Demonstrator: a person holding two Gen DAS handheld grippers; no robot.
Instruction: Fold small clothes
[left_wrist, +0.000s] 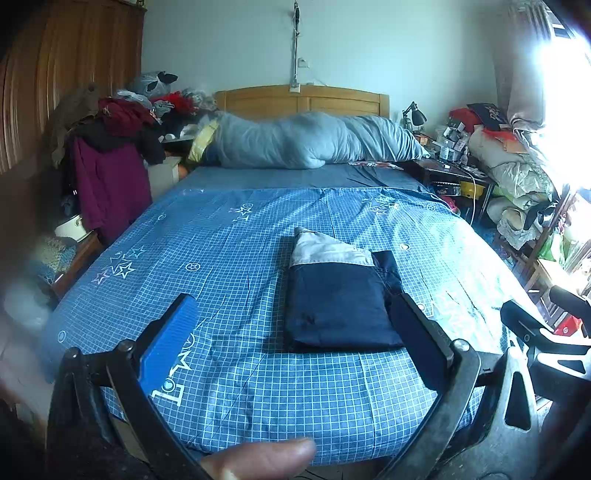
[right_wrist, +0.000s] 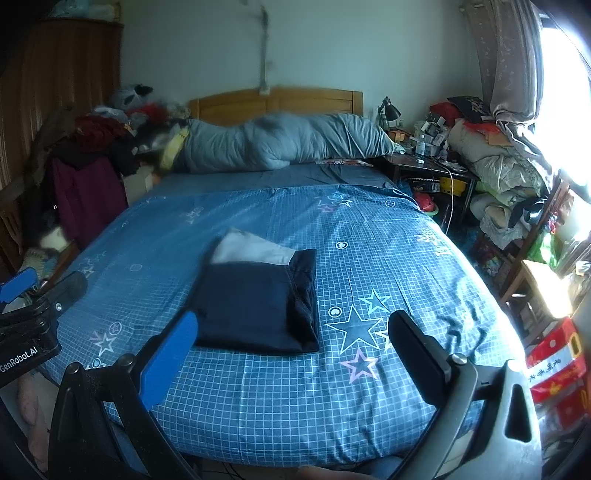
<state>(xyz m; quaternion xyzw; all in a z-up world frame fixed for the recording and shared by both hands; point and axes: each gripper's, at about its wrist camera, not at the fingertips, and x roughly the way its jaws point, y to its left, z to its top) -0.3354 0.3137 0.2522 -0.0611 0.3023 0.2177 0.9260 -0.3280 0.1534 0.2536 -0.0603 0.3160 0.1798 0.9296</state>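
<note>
My left tongs (left_wrist: 291, 332) and right tongs (right_wrist: 291, 339) both gape wide, holding nothing. The folded garment (right_wrist: 258, 306), navy with a grey layer showing at its far edge, lies flat at centre frame on the bed (right_wrist: 388, 258). I judge the fold finished; best to lift away without snagging its near edge.

1. Your left gripper (left_wrist: 291, 339) hides the near right corner of the folded garment (left_wrist: 336, 306) behind its black finger (left_wrist: 417, 343).
2. Your right gripper (right_wrist: 295, 354) covers the garment's near left corner with its blue finger (right_wrist: 170, 362).
3. The window (left_wrist: 565, 92) is blown out white.
4. Your thumb (left_wrist: 258, 459) is cut off by the bottom edge.
5. The bedside clutter (right_wrist: 432, 136) is too small to identify.
</note>
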